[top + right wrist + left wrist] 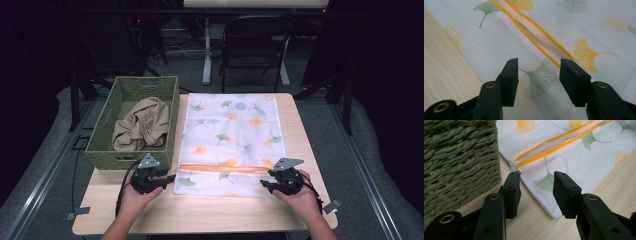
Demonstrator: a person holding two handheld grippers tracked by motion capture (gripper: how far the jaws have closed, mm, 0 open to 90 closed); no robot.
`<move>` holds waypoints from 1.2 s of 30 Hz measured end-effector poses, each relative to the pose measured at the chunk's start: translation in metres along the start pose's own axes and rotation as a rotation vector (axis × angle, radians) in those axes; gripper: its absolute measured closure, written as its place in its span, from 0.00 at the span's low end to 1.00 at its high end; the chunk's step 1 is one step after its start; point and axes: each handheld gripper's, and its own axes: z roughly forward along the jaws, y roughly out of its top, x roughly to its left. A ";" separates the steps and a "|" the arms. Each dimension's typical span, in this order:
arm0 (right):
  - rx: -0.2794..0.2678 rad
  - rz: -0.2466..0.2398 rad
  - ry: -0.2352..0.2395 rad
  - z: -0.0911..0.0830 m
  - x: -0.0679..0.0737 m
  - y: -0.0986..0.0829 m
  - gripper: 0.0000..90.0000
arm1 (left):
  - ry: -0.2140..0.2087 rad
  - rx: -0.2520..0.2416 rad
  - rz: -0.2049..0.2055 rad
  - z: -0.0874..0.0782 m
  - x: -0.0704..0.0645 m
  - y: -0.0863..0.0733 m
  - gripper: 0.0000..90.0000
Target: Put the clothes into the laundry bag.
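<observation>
A white mesh laundry bag (pixel 232 135) printed with ginkgo leaves lies flat on the table, with an orange zipper (pixel 225 169) running across near its front edge. My left gripper (pixel 167 177) is open at the bag's front left corner; in the left gripper view its jaws straddle the bag's edge (pixel 541 182) just below the zipper end (pixel 515 165). My right gripper (pixel 264 184) is open at the bag's front right; in the right gripper view it hovers over the bag (pixel 536 75) just short of the zipper (pixel 534 30). A beige garment (pixel 140 125) lies crumpled in the green woven basket (pixel 170 100).
The basket (pixel 456 162) stands at the table's left, close beside the left gripper. Bare wooden table (pixel 200 210) runs along the front edge. A black chair (pixel 255 45) and desk legs stand beyond the far edge.
</observation>
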 end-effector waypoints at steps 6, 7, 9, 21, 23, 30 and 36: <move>-0.006 0.023 0.005 0.003 0.000 -0.002 0.54 | 0.024 0.008 -0.001 0.001 0.000 -0.001 0.61; -0.008 0.026 0.007 0.004 0.000 -0.002 0.54 | 0.022 0.012 0.000 0.001 0.000 0.000 0.61; -0.010 0.026 0.001 0.004 0.000 -0.003 0.54 | 0.045 0.017 0.012 0.003 -0.001 -0.001 0.59; -0.049 0.070 -0.016 -0.003 -0.007 -0.006 0.54 | 0.026 0.022 -0.015 -0.002 0.001 0.004 0.61; -0.053 0.068 -0.018 -0.002 -0.008 -0.006 0.53 | 0.012 0.012 -0.022 -0.005 0.002 0.006 0.62; -0.056 0.060 -0.027 -0.004 -0.007 -0.005 0.53 | -0.020 -0.020 -0.044 -0.024 0.005 0.014 0.62; -0.069 0.084 -0.016 -0.003 -0.004 -0.004 0.52 | 0.038 -0.052 -0.047 -0.054 0.010 0.038 0.56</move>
